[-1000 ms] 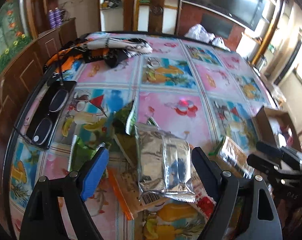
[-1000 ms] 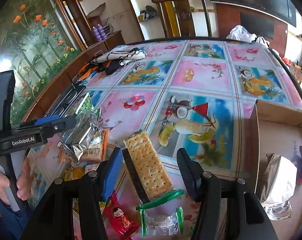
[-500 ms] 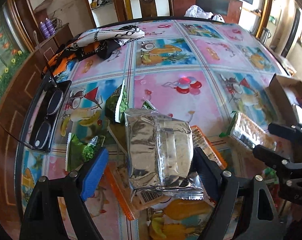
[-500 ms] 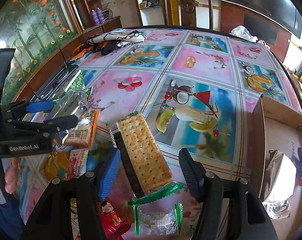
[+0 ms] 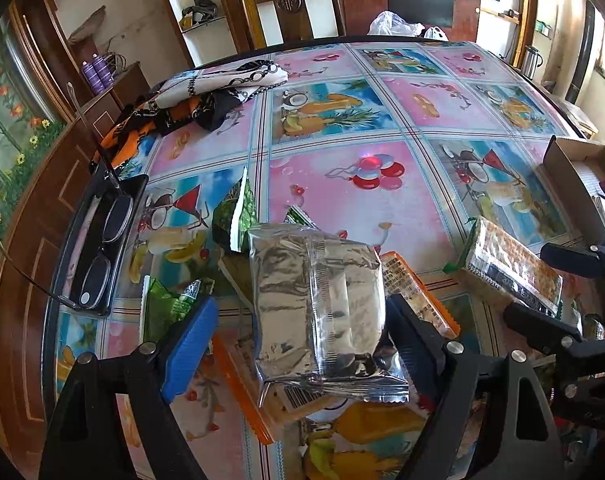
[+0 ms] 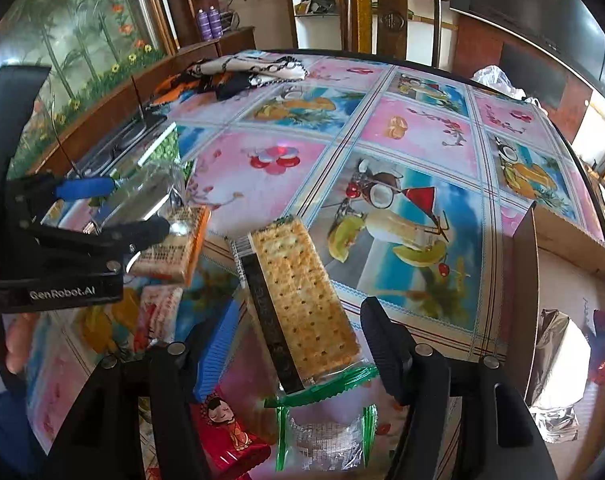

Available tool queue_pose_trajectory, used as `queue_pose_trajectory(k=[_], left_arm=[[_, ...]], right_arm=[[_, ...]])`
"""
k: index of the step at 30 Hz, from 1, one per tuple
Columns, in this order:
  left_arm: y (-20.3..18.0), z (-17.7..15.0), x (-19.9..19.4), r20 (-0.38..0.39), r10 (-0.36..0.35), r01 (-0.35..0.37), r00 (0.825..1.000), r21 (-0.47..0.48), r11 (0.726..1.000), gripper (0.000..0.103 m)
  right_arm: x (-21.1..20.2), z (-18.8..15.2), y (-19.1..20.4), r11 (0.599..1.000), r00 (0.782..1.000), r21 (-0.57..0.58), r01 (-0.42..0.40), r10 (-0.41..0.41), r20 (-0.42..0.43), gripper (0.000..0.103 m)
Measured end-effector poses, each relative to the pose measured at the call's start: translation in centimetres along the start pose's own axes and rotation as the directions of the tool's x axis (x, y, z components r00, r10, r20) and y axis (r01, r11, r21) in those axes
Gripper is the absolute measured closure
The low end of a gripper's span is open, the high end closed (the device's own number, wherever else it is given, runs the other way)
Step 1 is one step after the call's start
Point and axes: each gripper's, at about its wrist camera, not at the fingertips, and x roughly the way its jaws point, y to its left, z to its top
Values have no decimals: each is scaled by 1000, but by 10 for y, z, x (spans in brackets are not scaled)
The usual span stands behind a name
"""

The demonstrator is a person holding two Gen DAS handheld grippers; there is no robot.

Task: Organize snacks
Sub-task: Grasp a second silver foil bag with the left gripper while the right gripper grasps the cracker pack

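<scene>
We hold both wide: left gripper (image 5: 302, 320) straddles silver pouch (image 5: 318, 304), right gripper (image 6: 298, 336), jaws just opening, straddles cracker pack (image 6: 302, 296).

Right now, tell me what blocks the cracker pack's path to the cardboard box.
Nothing visible does. The cracker pack sits between the right hand-held gripper's open jaws; only bare tablecloth lies before the cardboard box.

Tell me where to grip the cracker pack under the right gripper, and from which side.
Grip the cracker pack across its narrow width, mid-length, coming from above. It lies flat and long on the table, its long edges already lined up between the right gripper fingers, which stand open with gaps on both sides. Avoid the green crimped end near the camera: it is thin and probably floppy.
</scene>
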Motion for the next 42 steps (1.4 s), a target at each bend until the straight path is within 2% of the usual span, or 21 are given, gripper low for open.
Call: queue_pose_trajectory(k=[9,16,28,29,30,31,42], left_arm=[[-4,-1,-2,18,-5,5,1000,15,1000,28],[-5,-2,-2,25,-1,0,1000,13,1000,28],[-6,-2,-3,34,6,-7,999,4,1000,28],[-6,-2,-3,37,2,-3,999,7,1000,32],[-6,-2,-4,38,-9,9,999,5,1000,43],[-6,-2,-5,38,-16,16,999,2,1000,44],[-7,-1,-11,65,-33,33,997,1,999,45]], right_arm=[[10,-3,3,998,998,-27,48,-49,-27,36],[8,-2,-1,999,999,-1,42,-42,-16,52],[8,-3,2,997,997,-11,74,-75,-19,53],[8,-3,2,997,997,-9,75,-76,-16,53],[8,-3,2,997,997,-9,74,-74,-14,53],[8,-3,2,997,997,-9,74,-74,-11,53],[2,-3,0,997,997,6,74,-74,14,53]])
